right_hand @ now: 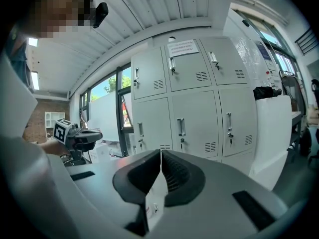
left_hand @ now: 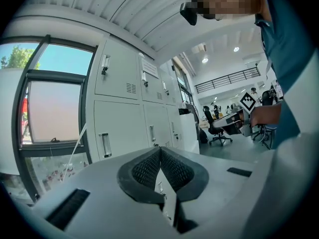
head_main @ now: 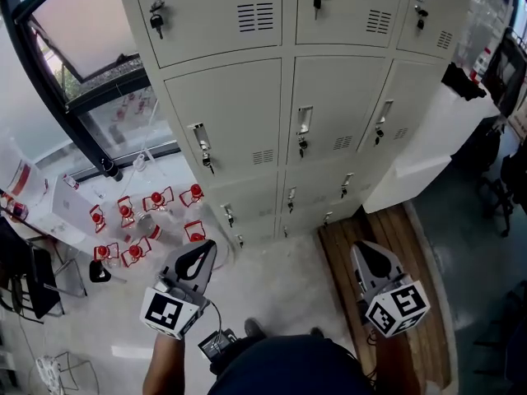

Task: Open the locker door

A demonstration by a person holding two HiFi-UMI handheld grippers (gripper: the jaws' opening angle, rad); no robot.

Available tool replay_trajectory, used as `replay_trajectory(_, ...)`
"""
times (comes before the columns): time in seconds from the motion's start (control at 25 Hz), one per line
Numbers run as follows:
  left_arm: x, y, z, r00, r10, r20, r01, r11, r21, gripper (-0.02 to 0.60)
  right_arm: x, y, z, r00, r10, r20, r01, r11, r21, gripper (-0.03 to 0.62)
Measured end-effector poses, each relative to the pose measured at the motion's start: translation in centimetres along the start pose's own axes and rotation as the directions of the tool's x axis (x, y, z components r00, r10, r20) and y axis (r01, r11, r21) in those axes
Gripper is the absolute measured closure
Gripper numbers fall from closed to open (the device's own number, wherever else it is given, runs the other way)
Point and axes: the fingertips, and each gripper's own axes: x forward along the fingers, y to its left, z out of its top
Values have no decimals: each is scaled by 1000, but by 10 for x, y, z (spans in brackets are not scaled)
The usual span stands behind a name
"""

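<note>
A bank of beige lockers stands ahead, every door closed, each with a metal handle and a lock. The middle-row doors carry handles at their left edge. My left gripper is held low in front of the lockers, well short of them, shut with nothing between its pads. My right gripper hovers to the right at about the same distance, also shut and empty. In the left gripper view the lockers lie beyond the left gripper. In the right gripper view they face the right gripper.
Several red-and-white items lie on the floor at the left below a window. A wooden platform and a white cabinet stand at the right of the lockers. An office chair stands farther off.
</note>
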Motion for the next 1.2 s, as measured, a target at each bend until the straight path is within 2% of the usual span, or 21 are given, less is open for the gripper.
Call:
replay_trajectory(0.36, -14, 51, -19, 999, -27, 21, 27, 999, -25, 565, 37, 39, 5, 999, -36, -19, 36, 999, -23, 556)
replay_trajectory(0.72, -35, 85, -46, 998, -44, 53, 45, 999, -14, 565, 72, 86, 2, 998, -29, -61, 26, 998, -59, 556)
replay_trajectory(0.88, -46, 101, -55, 999, -2, 38, 2, 1000, 4, 565, 95, 99, -1, 996, 23, -84, -29, 997, -70, 556)
replay_trajectory(1.2, -61, 124, -67, 989, 149, -10, -149, 988, -37, 565, 148, 101, 9, 982, 175, -69, -180, 981, -73, 556)
